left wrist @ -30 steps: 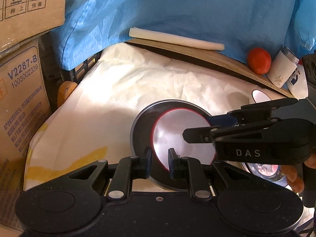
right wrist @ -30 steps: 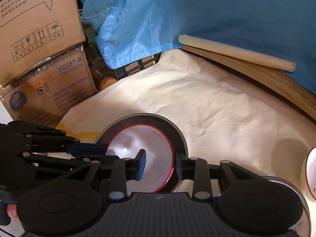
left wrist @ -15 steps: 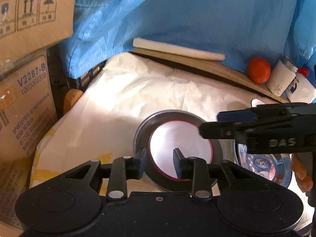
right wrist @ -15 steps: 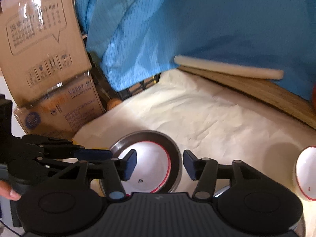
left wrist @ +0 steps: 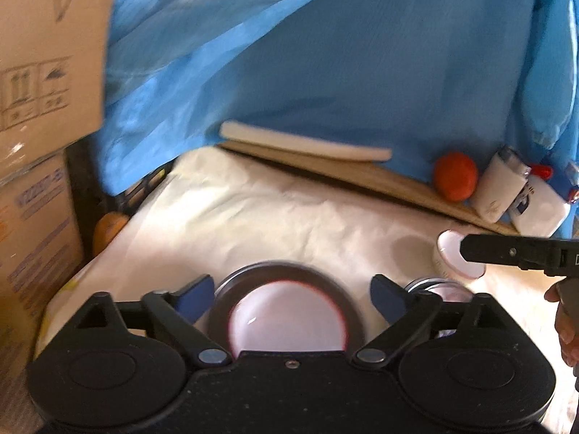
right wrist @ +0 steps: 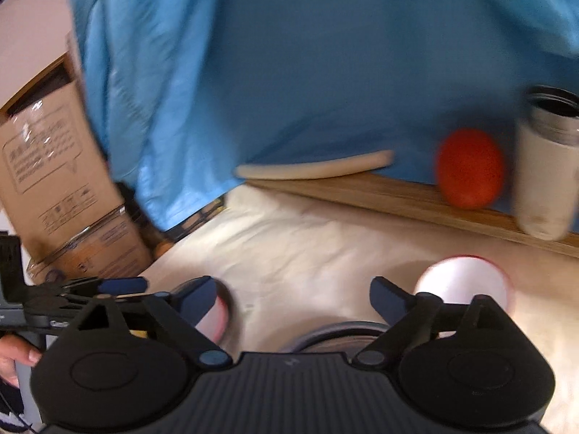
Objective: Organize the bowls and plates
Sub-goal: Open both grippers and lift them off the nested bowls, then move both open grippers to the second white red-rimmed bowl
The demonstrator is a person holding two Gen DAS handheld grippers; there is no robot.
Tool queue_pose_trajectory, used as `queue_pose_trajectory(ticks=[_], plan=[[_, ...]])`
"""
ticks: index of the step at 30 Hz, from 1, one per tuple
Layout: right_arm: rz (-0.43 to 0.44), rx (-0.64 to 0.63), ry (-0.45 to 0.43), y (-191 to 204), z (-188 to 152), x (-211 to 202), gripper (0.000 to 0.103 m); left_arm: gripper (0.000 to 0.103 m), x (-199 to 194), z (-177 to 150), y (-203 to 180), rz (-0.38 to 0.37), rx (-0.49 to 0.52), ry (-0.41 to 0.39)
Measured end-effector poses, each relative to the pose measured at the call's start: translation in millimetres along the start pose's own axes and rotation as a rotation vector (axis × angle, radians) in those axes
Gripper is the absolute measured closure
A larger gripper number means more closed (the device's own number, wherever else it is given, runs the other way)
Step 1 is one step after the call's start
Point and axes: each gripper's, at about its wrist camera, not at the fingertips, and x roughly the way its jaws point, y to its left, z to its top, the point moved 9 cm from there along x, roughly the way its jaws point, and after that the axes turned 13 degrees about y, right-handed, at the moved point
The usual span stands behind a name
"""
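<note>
The left tool (left wrist: 291,294) was spread wide, its two blue-padded fingers (left wrist: 195,298) standing apart on either side of a dark metal plate (left wrist: 249,278) and gripping nothing. That plate lay on a surface (left wrist: 275,217) covered in crumpled cream paper, and a white bowl with a red rim (left wrist: 286,320) sat inside it. Just right of the metal plate, a second shiny metal dish (left wrist: 434,287) showed partly behind the tool's right finger. Farther right of the plate stood a small white red-rimmed bowl (left wrist: 452,256), with the right tool (left wrist: 506,253) reaching in front of it from the side. In the right wrist view, the right tool (right wrist: 291,294) was likewise fully parted and empty, hovering over the paper with the small bowl (right wrist: 463,282) just beyond its right finger and the second dish (right wrist: 340,336) below it. Behind the metal plate, along the far edge of the surface, lay a pale rolling pin (left wrist: 304,143) on a wooden board (left wrist: 343,173), and to its right an orange fruit (left wrist: 455,175) and a white tumbler (left wrist: 497,191). Blue fabric (left wrist: 325,54) hung behind them, and cardboard boxes (left wrist: 36,108) were stacked to the plate's left. Both views were motion-blurred.
</note>
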Motion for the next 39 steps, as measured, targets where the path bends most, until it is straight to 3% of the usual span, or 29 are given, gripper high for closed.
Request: queue_pose_trajectory(ticks=[3, 12, 21, 32, 39], plan=[[-0.016, 0.055, -0.023, -27.5, -1.3, -10.9, 0.003, 0.002, 7.7, 6.6, -19.8, -0.026, 0.011, -0.014], [-0.036, 0.166, -0.075, -86.6, -12.2, -27.4, 0.001, 0.001, 50.3, 18.3, -83.7, -0.077, 0.078, 0.034], [-0.081, 0.263, -0.097, -129.4, -18.6, -28.3, 0.001, 0.001, 99.2, 31.2, -126.2, -0.125, 0.054, 0.111], [-0.159, 0.35, -0.056, -170.3, -29.2, -18.8, 0.002, 0.001, 138.7, 42.9, -154.8, -0.09, 0.072, 0.16], [-0.207, 0.335, -0.007, -168.9, -36.4, -0.5, 0.007, 0.001, 159.4, 44.5, -159.2, -0.06, 0.079, 0.188]])
